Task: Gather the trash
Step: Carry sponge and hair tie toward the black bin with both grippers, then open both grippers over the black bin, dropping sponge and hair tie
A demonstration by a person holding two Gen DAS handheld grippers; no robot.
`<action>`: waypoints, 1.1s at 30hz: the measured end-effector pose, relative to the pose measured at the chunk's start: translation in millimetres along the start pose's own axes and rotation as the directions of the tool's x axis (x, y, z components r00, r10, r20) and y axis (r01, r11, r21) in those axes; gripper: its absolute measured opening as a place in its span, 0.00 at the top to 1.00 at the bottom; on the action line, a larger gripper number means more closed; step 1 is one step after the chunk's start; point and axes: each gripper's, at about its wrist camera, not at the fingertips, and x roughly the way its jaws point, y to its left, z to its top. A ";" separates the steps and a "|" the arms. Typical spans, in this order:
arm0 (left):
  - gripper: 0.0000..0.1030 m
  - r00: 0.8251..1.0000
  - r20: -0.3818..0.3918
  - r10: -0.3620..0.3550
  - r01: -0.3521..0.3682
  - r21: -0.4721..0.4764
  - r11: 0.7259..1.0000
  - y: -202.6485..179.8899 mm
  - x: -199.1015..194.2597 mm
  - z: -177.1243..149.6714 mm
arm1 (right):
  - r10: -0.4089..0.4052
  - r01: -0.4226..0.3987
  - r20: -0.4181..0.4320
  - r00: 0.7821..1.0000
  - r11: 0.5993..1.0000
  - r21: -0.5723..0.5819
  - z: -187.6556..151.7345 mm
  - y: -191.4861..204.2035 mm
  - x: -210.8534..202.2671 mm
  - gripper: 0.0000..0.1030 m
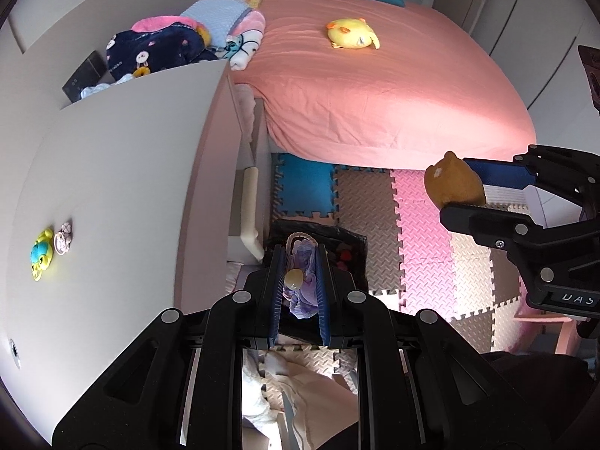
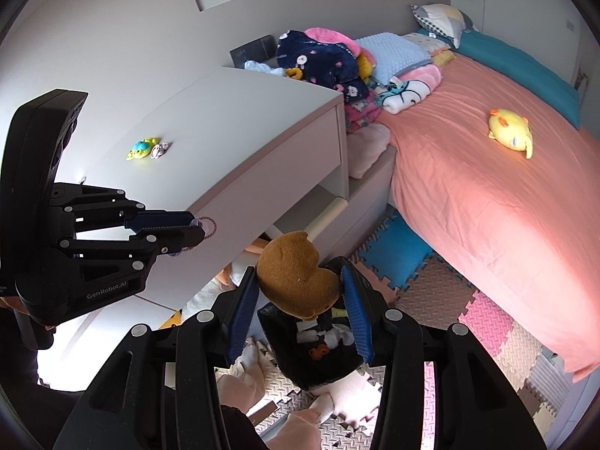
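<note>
The bed (image 2: pixel 487 195) with its salmon-pink cover fills the room beyond the black trash bag (image 2: pixel 322 360), which stands open on the foam puzzle mat (image 2: pixel 431 285) and is my landmark here. Up and to the left of the bag is the white dresser (image 2: pixel 240 127), with a small yellow-and-blue turtle toy (image 2: pixel 141 149) and a little crumpled scrap (image 2: pixel 160 150) left on its top. My right claw (image 2: pixel 300 296) is directly above the bag's mouth, its blue pads pinching a brown plush bear-shaped piece (image 2: pixel 296 273) that bulges between them. My left claw (image 1: pixel 298 292) is also over the bag, pressed together on a small lilac fabric thing with a cord loop (image 1: pixel 303 281), a pale bead on it. Inside the bag I can see white wads and something orange. My worry is the drop: the bag's rim is soft and slumped, so if I let go while either claw is off centre, the plush could bounce off the edge onto the mat. The lilac thing's loop could also snag on my pad ribs and dangle instead of falling. With both claws close over one opening, they could knock together too.
</note>
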 end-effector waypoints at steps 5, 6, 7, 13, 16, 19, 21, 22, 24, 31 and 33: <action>0.85 1.000 -0.011 -0.020 0.020 0.034 0.999 -7.8 4.3 -1.6 | -0.015 0.015 0.000 1.000 1.000 0.021 -5.6 -6.7 -4.4 0.54; 0.85 1.000 -0.014 -0.023 0.024 0.039 0.999 -9.6 5.0 -2.4 | -0.016 0.016 0.000 1.000 1.000 0.023 -7.0 -7.6 -5.0 0.54; 0.84 1.000 -0.016 -0.026 0.027 0.042 0.999 -11.2 6.1 -2.9 | -0.017 0.017 -0.001 1.000 1.000 0.026 -8.1 -8.4 -5.2 0.54; 0.06 0.999 -0.037 0.024 -0.022 0.070 0.997 -11.8 17.3 -7.0 | -0.041 0.040 0.018 0.999 0.998 0.047 -12.9 -12.2 -9.3 0.29; 0.06 0.995 -0.008 0.097 -0.096 0.112 0.989 -16.3 18.1 -14.6 | -0.048 0.046 0.029 0.998 0.997 0.065 -13.6 -16.0 -12.6 0.29; 0.06 0.994 -0.014 0.108 -0.106 0.115 0.988 -14.4 19.2 -17.1 | -0.058 0.056 0.028 0.998 0.996 0.076 -13.4 -18.7 -12.2 0.29; 0.06 0.994 -0.013 0.110 -0.108 0.108 0.988 -11.4 19.6 -17.8 | -0.059 0.057 0.029 0.998 0.995 0.078 -13.5 -18.9 -12.3 0.29; 0.06 0.994 -0.014 0.110 -0.108 0.104 0.989 -10.5 19.1 -18.2 | -0.058 0.056 0.028 0.998 0.995 0.077 -13.5 -18.5 -12.0 0.29; 0.06 0.993 -0.015 0.113 -0.111 0.099 0.989 -8.1 19.3 -19.1 | -0.058 0.056 0.027 0.998 0.996 0.075 -13.5 -17.9 -11.4 0.29; 0.06 0.992 -0.022 0.126 -0.124 0.068 0.990 4.8 19.9 -22.4 | -0.050 0.049 0.015 0.999 0.997 0.060 -8.6 -8.0 -3.6 0.29; 0.06 0.992 -0.024 0.127 -0.125 0.057 0.990 11.7 19.8 -22.8 | -0.047 0.046 0.011 0.999 0.998 0.053 -5.4 -3.9 0.1 0.29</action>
